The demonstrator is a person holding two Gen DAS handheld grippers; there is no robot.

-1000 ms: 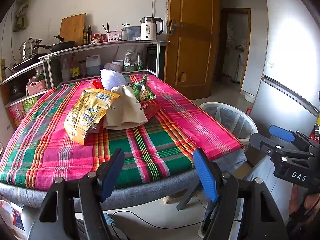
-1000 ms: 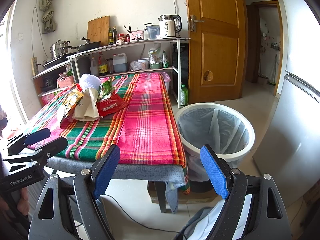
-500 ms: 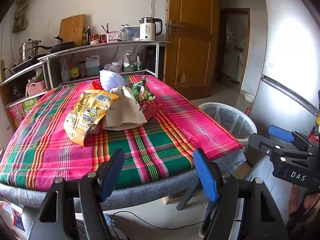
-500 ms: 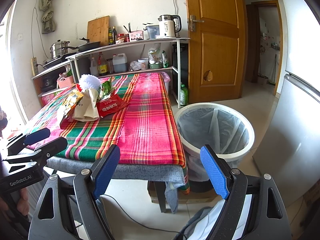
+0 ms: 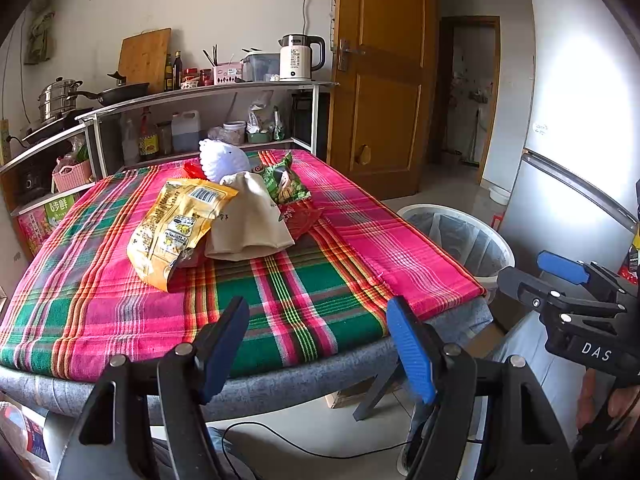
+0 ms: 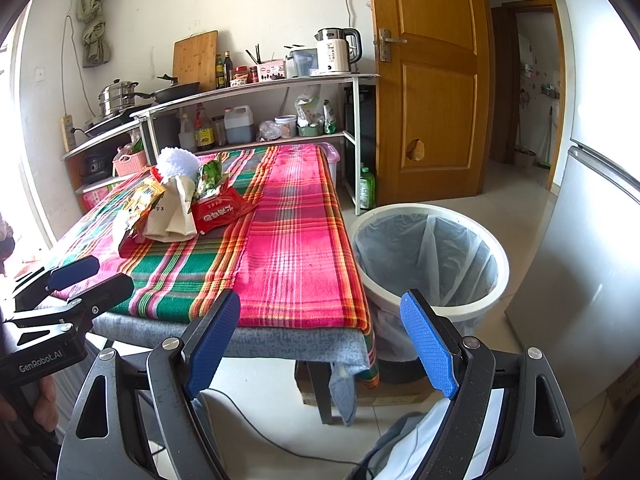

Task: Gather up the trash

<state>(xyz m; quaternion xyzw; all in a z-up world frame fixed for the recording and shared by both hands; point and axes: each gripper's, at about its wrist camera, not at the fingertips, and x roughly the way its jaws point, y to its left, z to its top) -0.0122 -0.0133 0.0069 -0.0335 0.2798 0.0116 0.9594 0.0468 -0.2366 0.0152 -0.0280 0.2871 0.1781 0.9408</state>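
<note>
Heaped snack wrappers (image 5: 224, 224) mid-tabletop (image 5: 120, 320) on plaid cloth; lined trash bin (image 6: 432, 256) beside its right edge. Left gripper (image 5: 316, 344) and right gripper (image 6: 324, 340), jaws spread, empty, short of the near edge.

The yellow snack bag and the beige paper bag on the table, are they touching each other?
Touching. In the left wrist view, the yellow snack bag rests its top corner on the beige paper bag, with no gap between them.
</note>
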